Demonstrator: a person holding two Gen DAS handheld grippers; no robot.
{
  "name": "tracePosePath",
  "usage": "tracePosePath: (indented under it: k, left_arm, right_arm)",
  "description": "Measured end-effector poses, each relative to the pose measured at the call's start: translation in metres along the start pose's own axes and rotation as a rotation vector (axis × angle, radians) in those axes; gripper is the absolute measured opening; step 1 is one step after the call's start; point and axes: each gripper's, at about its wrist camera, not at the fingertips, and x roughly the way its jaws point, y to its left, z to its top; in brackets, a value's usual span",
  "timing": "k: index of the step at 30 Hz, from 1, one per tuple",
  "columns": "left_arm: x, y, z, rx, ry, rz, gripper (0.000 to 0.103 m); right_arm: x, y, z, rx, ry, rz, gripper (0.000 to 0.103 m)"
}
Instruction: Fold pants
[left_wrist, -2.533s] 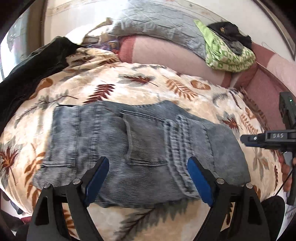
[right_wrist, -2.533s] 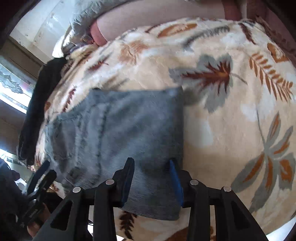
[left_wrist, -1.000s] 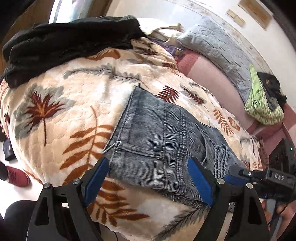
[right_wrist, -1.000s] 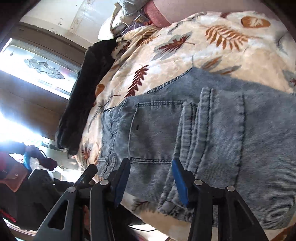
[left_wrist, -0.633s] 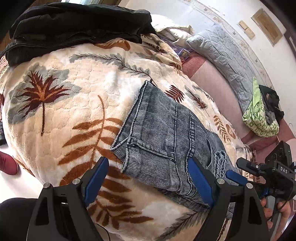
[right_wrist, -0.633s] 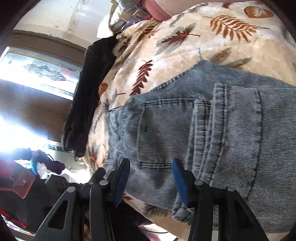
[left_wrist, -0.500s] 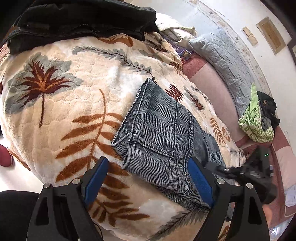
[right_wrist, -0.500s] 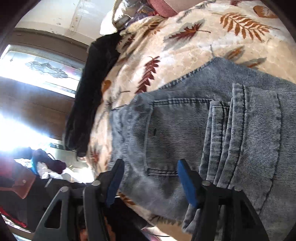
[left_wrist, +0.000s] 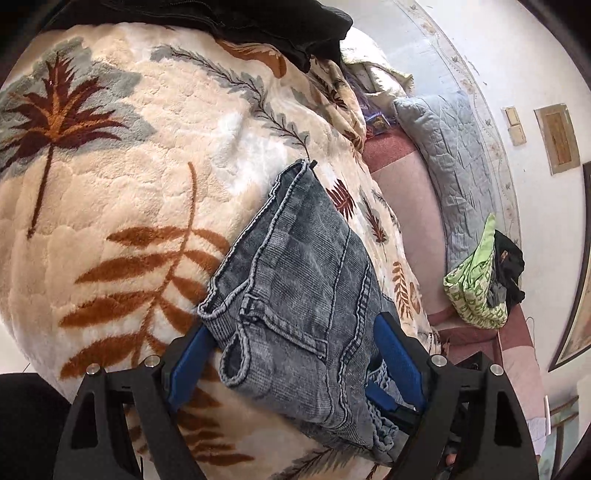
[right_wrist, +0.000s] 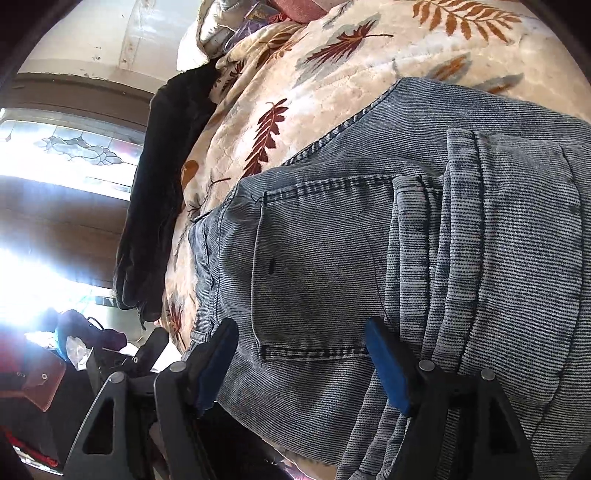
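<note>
The folded grey-blue jeans (left_wrist: 303, 280) lie on the cream leaf-print blanket (left_wrist: 122, 177) near the bed's front edge. My left gripper (left_wrist: 291, 354) is open, its blue pads on either side of the waistband corner with the belt loop. In the right wrist view the jeans (right_wrist: 424, 236) fill the frame, back pocket up. My right gripper (right_wrist: 303, 354) is open, its pads astride the pocket's lower edge at the front of the fold. The right gripper's blue tip (left_wrist: 380, 398) shows in the left wrist view beside the left gripper.
Black garments (left_wrist: 229, 18) lie piled at the blanket's far left end, and show in the right wrist view (right_wrist: 159, 177). A grey quilted pillow (left_wrist: 458, 162) and a green cloth bundle (left_wrist: 476, 291) sit on the pink sheet (left_wrist: 410, 206) behind. A bright window (right_wrist: 55, 155) is left.
Both grippers have closed in on the jeans' near edge. The left one swung to the waistband corner, which has lifted and bunched. The right gripper's jaws have opened wider.
</note>
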Motion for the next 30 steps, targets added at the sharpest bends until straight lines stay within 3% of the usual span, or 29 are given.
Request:
tracePosePath:
  k: [2,4,5,10,13,16,19,24,28,30]
  left_arm:
    - [0.002,-0.004,0.000,0.013,-0.002,0.014,0.076]
    - [0.008,-0.007,0.000,0.051,0.017,0.045,0.030]
    - [0.010,-0.008,-0.001,0.068,0.017,0.071,0.022]
    - [0.009,-0.007,-0.002,0.093,0.007,0.083,0.018]
    - [0.007,-0.009,-0.003,0.109,-0.002,0.087,0.018]
    - [0.004,-0.012,-0.002,0.119,-0.007,0.079,0.017]
    - [0.001,-0.018,-0.001,0.144,-0.019,0.080,0.017]
    - [0.000,-0.022,-0.002,0.170,-0.032,0.086,0.017]
    - [-0.001,-0.025,-0.002,0.181,-0.035,0.088,0.017]
    - [-0.003,-0.029,-0.002,0.202,-0.040,0.090,0.017]
  right_arm:
    - [-0.005,-0.004,-0.001,0.001,-0.002,0.007,0.075]
    - [-0.009,-0.007,-0.002,0.005,-0.006,0.019,0.075]
    - [-0.010,-0.007,-0.002,0.011,-0.006,0.021,0.075]
    - [-0.031,0.009,-0.001,-0.014,-0.042,0.069,0.074]
    - [-0.027,0.008,0.015,0.045,-0.041,0.090,0.074]
    - [0.007,-0.011,0.028,0.149,0.057,0.067,0.075]
    - [0.000,0.002,0.034,0.122,0.074,0.057,0.075]
    - [-0.022,0.012,0.066,0.126,-0.030,0.123,0.075]
    - [0.021,-0.020,0.082,0.211,0.028,0.063,0.075]
    - [0.009,-0.010,0.081,0.209,0.005,0.073,0.075]
